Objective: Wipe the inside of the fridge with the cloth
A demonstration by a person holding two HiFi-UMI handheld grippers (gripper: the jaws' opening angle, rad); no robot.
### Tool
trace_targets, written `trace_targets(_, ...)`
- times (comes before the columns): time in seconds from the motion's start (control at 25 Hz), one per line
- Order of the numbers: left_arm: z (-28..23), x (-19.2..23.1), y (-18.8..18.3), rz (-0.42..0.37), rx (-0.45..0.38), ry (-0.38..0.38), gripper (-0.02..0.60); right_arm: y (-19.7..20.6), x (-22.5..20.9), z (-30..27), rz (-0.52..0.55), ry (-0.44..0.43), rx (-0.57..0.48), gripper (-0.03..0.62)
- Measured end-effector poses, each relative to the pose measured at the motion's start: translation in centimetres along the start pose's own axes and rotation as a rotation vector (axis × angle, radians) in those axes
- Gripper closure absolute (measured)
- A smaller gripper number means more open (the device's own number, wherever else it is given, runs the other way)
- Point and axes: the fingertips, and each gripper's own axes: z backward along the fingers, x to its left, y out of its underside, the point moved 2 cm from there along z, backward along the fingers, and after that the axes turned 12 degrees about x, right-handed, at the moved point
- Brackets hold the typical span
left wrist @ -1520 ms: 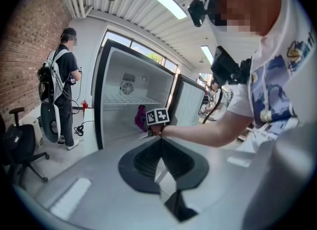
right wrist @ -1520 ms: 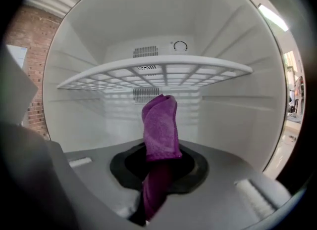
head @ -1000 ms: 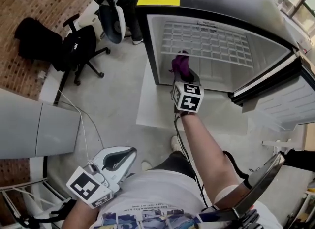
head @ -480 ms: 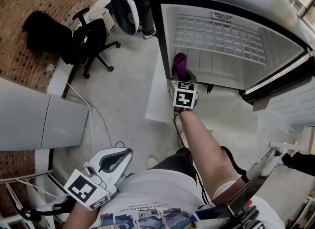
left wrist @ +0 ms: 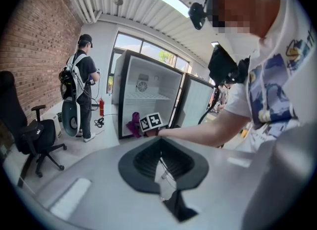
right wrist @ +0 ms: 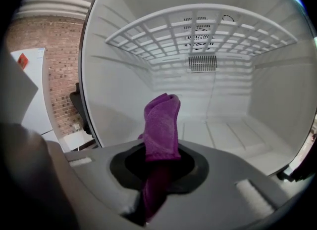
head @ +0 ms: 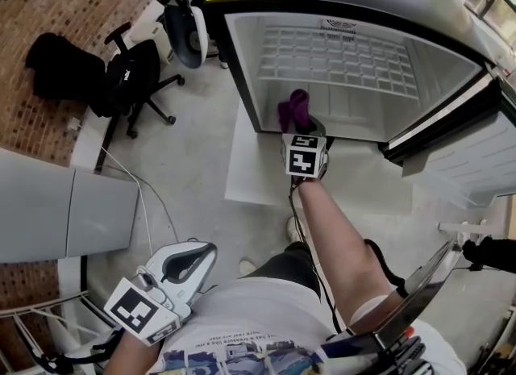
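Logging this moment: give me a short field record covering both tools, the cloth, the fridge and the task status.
right tool: shut on the purple cloth; cloth end stands up past the jaws
left tool: shut, empty, held back beside the torso
fridge: door open; one wire shelf inside, nothing else seen in it
cloth position: at the fridge opening, touching no inner surface
task status: wiping contact not yet made
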Motion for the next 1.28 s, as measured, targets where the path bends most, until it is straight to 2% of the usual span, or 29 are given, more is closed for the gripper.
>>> trace_targets(0.84, -5.7, -2.2, -3.4, -0.086, 0.033, 0.16, 0.575, 2.9, -12.0, 3.7, -0.023, 0.216, 0.034, 0.542)
trace_targets(1.04, -7.0, -2.8, -3.8, -0.099, 0.039, 0.197, 0.575, 4.1, -14.5, 4.8, -0.005, 0.277, 0.065, 0.542)
trace_targets(1.28, -8.4, -4.0, -4.5, -0.124, 0.04, 0.239, 0.575, 5.4, -17.9, 6.3, -0.04, 0.36, 0.104, 0.542)
